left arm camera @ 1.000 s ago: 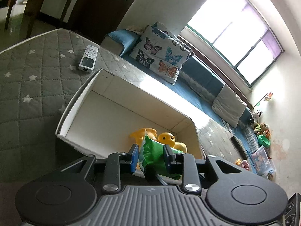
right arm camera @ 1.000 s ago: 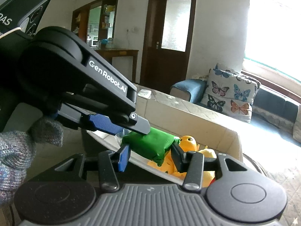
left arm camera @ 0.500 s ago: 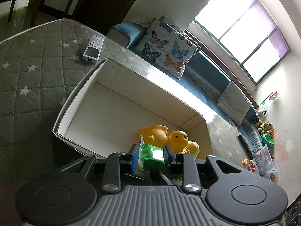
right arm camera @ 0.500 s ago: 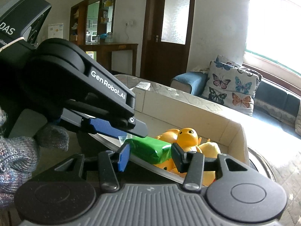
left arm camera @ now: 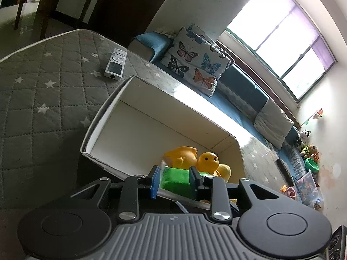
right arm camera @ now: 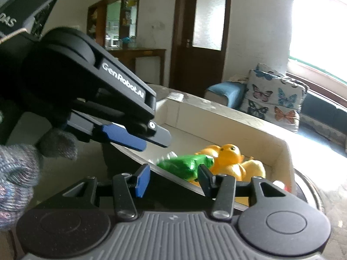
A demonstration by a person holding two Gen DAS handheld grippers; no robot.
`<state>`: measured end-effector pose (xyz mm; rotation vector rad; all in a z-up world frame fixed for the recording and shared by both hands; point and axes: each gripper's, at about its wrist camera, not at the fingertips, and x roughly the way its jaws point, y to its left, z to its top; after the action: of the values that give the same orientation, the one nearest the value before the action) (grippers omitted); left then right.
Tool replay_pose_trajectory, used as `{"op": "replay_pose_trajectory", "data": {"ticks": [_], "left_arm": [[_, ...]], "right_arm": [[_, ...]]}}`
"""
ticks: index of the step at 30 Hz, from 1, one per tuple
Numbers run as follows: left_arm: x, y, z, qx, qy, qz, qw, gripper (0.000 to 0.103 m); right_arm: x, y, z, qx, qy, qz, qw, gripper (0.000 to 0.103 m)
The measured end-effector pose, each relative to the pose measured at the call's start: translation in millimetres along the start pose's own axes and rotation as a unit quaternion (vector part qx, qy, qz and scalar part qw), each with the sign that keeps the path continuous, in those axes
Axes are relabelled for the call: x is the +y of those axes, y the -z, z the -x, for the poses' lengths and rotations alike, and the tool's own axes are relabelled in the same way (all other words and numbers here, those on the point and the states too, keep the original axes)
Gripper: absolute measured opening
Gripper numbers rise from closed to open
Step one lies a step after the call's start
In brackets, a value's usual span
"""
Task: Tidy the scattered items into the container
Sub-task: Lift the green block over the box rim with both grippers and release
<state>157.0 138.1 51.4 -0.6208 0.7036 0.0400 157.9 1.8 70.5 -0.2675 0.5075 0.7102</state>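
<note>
**Green packet let go over the box, remote not yet collected**

The quilted star-patterned mattress point(left arm camera: 39, 99) carries the white cardboard box point(left arm camera: 102, 117), the container, which is open on top. Inside, at its near end, lie yellow rubber ducks point(left arm camera: 208, 158), and the green snack packet point(right arm camera: 184, 164) sits against them just inside the near wall. A white remote control point(left arm camera: 116, 64) lies on the quilt beyond the box's far corner, well apart from both tools.

Risks, as I judge them: the packet rests close to the near rim, so a jaw pulling back could drag it out again; the light box could also slide if a tool knocks its wall.

The left gripper point(left arm camera: 174, 181) points down into the box from the near side, held by a grey-gloved hand point(right arm camera: 19, 166). Its jaws have just been opening; in the right wrist view the packet lies below them, free of the pads. The right gripper point(right arm camera: 173, 178) hovers at the near wall, angled down, jaws parted and holding nothing
</note>
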Motion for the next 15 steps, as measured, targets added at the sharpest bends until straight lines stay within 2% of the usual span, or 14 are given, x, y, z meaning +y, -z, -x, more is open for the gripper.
{"op": "replay_pose_trajectory", "data": {"ticks": [3,12,15], "left_arm": [[2,0,4,-0.002,-0.003,0.001,1.0000,0.032],[-6,11,17,0.002,-0.008,-0.019,0.9998,0.032],[-10,17,23,0.001,-0.009,-0.028,0.9996,0.032]], "right_arm": [[3,-1,2,-0.003,0.003,0.006,1.000,0.054],[2,-4,23,-0.014,0.015,0.019,1.000,0.055],[2,-2,33,-0.013,0.020,0.028,0.999,0.059]]}}
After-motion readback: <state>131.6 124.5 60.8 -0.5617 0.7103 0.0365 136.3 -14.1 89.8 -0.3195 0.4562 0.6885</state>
